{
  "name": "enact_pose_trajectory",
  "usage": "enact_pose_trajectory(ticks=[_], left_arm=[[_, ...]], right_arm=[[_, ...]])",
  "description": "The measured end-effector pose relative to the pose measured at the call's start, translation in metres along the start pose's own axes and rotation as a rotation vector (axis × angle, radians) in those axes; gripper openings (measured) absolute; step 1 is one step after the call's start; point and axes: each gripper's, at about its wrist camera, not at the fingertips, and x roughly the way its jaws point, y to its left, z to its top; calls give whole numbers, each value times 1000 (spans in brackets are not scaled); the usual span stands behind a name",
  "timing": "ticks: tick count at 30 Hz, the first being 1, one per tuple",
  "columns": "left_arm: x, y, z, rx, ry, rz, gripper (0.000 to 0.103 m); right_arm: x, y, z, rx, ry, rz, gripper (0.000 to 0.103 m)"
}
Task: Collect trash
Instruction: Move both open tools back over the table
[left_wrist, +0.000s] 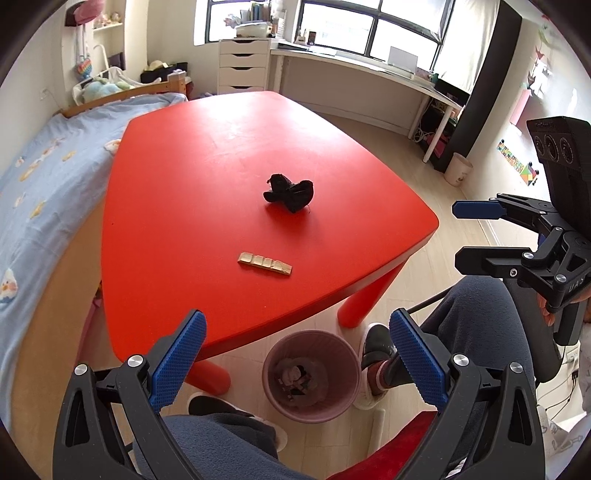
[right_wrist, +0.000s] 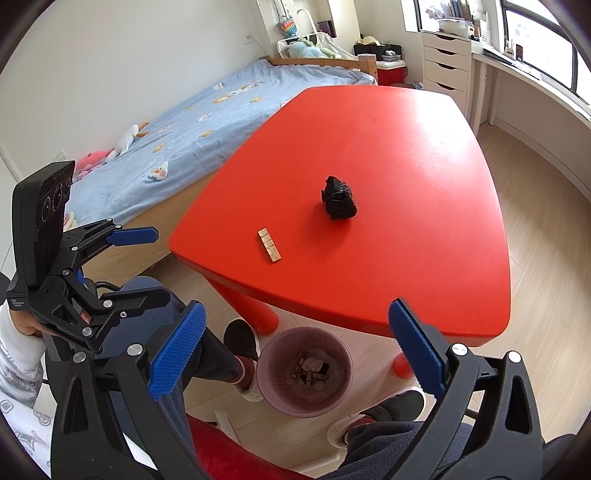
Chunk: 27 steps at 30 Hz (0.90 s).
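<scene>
Both the left gripper (left_wrist: 297, 363) and right gripper (right_wrist: 295, 354) are held wide apart, empty, above the bin (left_wrist: 312, 376). A black scrap (left_wrist: 290, 192) and wrapper (left_wrist: 264, 263) are seen mid-table (left_wrist: 184, 206), away from its edges. Desk (left_wrist: 354, 68) is shown only by the left view.

both wrist views look down from the near edge, sharing the red table (left_wrist: 207, 177) (right_wrist: 406, 155).

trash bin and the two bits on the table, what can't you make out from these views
- Pink bin: its contents are a small dim jumble in both views; single items cannot be told apart.
- Black crumpled thing: dark and small, so its material is unclear.
- Tan strip: any print is too small to read.
- Red table: its far legs are hidden under the top.
</scene>
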Motion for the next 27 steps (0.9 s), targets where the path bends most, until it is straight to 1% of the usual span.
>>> enact_pose_trajectory(ticks=[6,14,16,21,23,27], left_arm=[[12,5,17,56,20,-9,95],[33,12,38,88,49,-24,95],[39,14,42,90,56,-37,95],[59,19,47,114,84,-36,95],[69,21,47,122,100,-35,95],[88,26,44,117,127,-56,95]], right_arm=[[15,-9,37,-24,3,-9,98],[58,-20,85,-41,52,-37,98],[70,-24,92,-37,69,-38,98],[104,-31,109,-30,126,-47,98],[118,-33,114,-26,148,-53,98],[143,-36,120,-40,189,-68,98]])
